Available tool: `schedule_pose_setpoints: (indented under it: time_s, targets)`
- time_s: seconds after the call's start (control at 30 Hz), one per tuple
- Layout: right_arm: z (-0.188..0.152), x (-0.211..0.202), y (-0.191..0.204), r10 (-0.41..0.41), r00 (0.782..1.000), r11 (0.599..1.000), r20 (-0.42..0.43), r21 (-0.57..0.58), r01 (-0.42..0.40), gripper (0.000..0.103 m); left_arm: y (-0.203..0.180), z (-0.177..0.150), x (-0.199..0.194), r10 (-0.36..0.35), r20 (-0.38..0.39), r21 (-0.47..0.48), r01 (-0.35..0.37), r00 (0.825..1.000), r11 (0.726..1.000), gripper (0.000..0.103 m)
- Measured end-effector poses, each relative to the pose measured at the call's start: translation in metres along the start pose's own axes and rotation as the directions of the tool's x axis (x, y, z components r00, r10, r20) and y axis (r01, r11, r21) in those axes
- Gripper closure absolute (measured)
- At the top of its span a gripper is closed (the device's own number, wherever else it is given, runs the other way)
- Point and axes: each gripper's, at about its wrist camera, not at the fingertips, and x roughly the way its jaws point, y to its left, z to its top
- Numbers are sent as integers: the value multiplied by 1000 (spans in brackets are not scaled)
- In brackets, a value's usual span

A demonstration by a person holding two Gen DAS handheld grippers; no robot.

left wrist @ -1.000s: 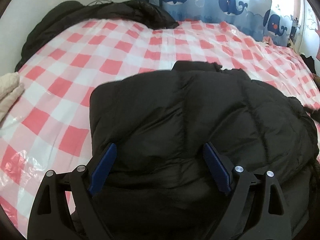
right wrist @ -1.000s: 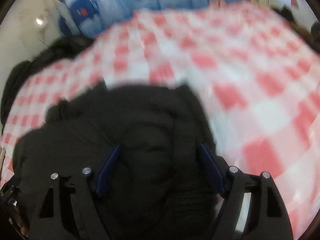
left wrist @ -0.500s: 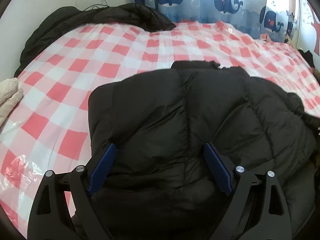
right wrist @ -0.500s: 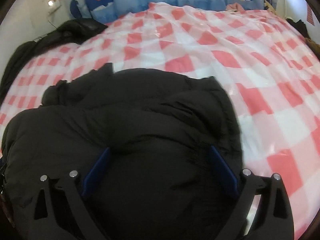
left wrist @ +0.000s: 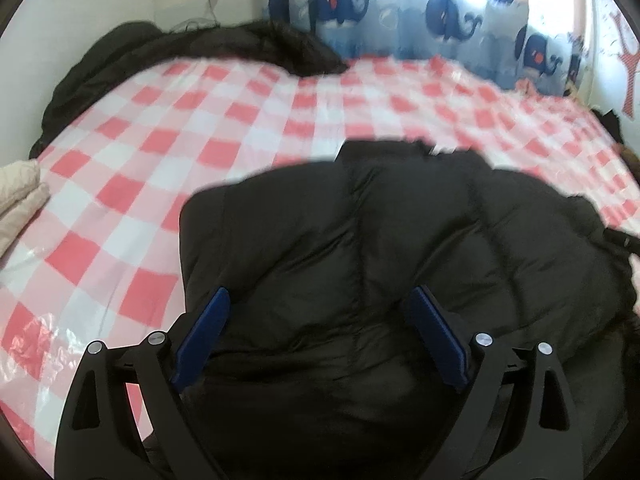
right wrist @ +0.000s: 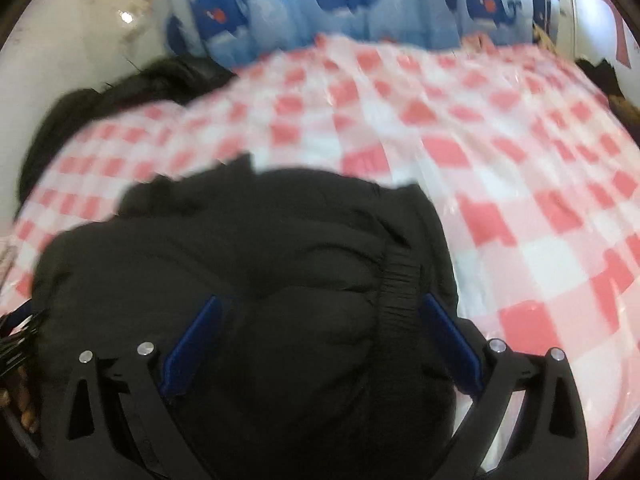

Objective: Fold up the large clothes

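A black puffer jacket [left wrist: 360, 248] lies folded on the red-and-white checked bed cover [left wrist: 160, 128]. My left gripper [left wrist: 318, 300] is open, its blue pads spread wide over the jacket's near left part. In the right wrist view the same jacket [right wrist: 248, 248] fills the lower middle, with a ribbed cuff [right wrist: 398, 284] lying by the right finger. My right gripper [right wrist: 320, 308] is open over the jacket's right part. Whether the fingers press into the fabric I cannot tell.
Another dark coat [left wrist: 192, 52] lies heaped at the far left of the bed by the wall. A whale-print curtain [left wrist: 440, 28] hangs behind the bed. Folded cream clothes [left wrist: 18, 196] sit at the left edge. The checked cover [right wrist: 520, 184] stretches to the right.
Both views have shifted and blurred, so both grippers are moving slightly over the jacket. The ribbed cuff now shows beside the right finger. Both grippers stay open.
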Motion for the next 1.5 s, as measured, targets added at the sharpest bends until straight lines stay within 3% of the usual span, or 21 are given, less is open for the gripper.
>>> schedule_pose_setpoints:
  time_s: [0.1, 0.13, 0.2, 0.27, 0.5, 0.6, 0.67, 0.77, 0.83, 0.9, 0.97, 1.1, 1.13, 1.2, 1.37, 1.5]
  targets:
    - [-14, 20, 2, -41, 995, 998, -90, -52, 36, 8, -6, 1, -9, -33, 45, 30, 31, 998, 999, 15]
    - [-23, 35, -3, -22, 989, 999, -144, -28, 18, 7, -7, 1, -9, -35, 45, 40, 33, 998, 999, 15]
    - [-27, 45, -12, 18, 982, 1000, -187, 24, -14, 7, -14, -2, -2, -37, 13, 75, 36, 999, 997, 15]
    - [-23, 40, -10, 3, 980, 1000, -201, 2, -3, 7, -17, -7, 5, -51, -18, 89, 52, 999, 995, 15]
    - [-23, 36, -11, 6, 975, 1000, -221, 19, -2, 7, -15, -12, 11, -65, -35, 79, 68, 997, 995, 15]
    - [-9, 12, -9, 43, 995, 999, -92, 10, -42, 7, -16, -12, 10, -65, -34, 81, 67, 997, 994, 15]
    - [-4, 5, -7, 33, 998, 999, -59, 2, -33, 7, -15, -12, 11, -64, -35, 82, 67, 997, 994, 15]
    - [-15, 32, -13, -20, 979, 1000, -201, -4, 20, 7, -15, -12, 11, -67, -35, 82, 70, 997, 994, 15]
    - [-9, 25, -18, 19, 990, 999, -138, 51, -12, 7, -14, -12, 10, -69, -34, 81, 72, 997, 994, 15]
    - [11, 6, -9, 23, 999, 999, -28, 23, -22, 7, -14, -11, 11, -71, -36, 77, 74, 997, 994, 15]
    - [28, 1, 1, 19, 1000, 1000, 19, 7, -19, 7, -13, -12, 12, -74, -35, 76, 76, 997, 994, 15]
    - [42, 47, -1, -55, 996, 998, -71, 26, 57, 7, -12, -12, 13, -80, -38, 74, 83, 996, 994, 15]
    - [37, 72, -7, -54, 989, 997, -138, 52, 62, 7, -12, -12, 14, -89, -40, 72, 92, 995, 993, 15]
    - [27, 95, -17, -6, 985, 996, -174, 92, 23, 7, -12, -14, 16, -101, -43, 74, 104, 994, 992, 14]
    - [26, 93, -14, -46, 977, 998, -208, 41, 56, 7, -13, -17, 20, -108, -54, 79, 112, 993, 991, 12]
    - [2, 58, -19, -65, 982, 996, -178, 45, 74, 7, -6, -18, 25, -143, -72, 47, 147, 987, 988, 10]
